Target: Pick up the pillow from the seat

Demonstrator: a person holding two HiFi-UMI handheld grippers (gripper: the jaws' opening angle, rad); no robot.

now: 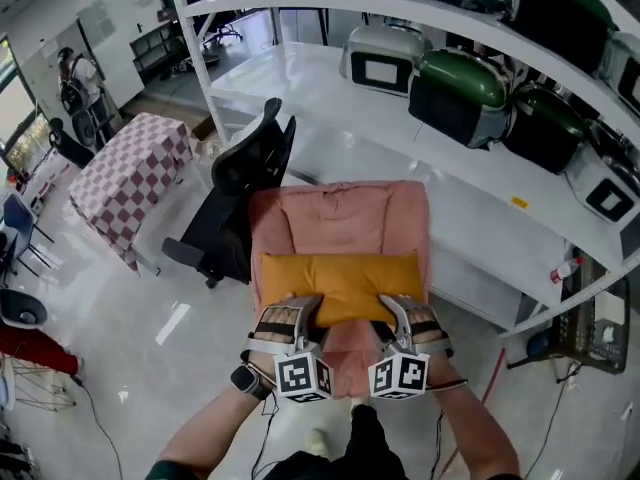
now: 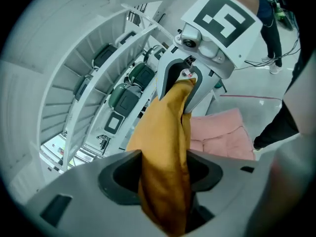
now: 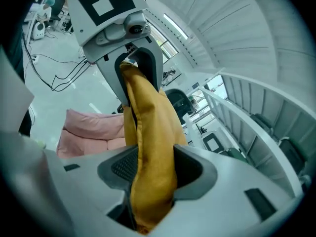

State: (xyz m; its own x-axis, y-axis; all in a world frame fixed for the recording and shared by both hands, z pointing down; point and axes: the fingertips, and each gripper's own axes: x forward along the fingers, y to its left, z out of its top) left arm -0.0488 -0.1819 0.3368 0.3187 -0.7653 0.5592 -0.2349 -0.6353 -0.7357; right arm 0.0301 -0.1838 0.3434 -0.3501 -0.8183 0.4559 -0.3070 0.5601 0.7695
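Note:
A mustard-yellow pillow (image 1: 340,280) hangs lifted over the pink cushioned seat (image 1: 340,216), held by its near edge. My left gripper (image 1: 300,306) is shut on the pillow's left part and my right gripper (image 1: 394,306) on its right part. In the left gripper view the yellow fabric (image 2: 165,147) is bunched between my own jaws (image 2: 165,177) and runs across to the right gripper (image 2: 186,85), with the pink seat (image 2: 217,135) below. The right gripper view mirrors this: the pillow (image 3: 150,142) is pinched in my jaws (image 3: 152,174) and the left gripper (image 3: 133,70) holds its far end.
A black office chair (image 1: 245,183) stands just left of the seat. A table with a checkered cloth (image 1: 130,173) is further left. White shelving with green and black appliances (image 1: 455,93) runs along the back and right. A red cable (image 1: 492,373) lies on the floor at right.

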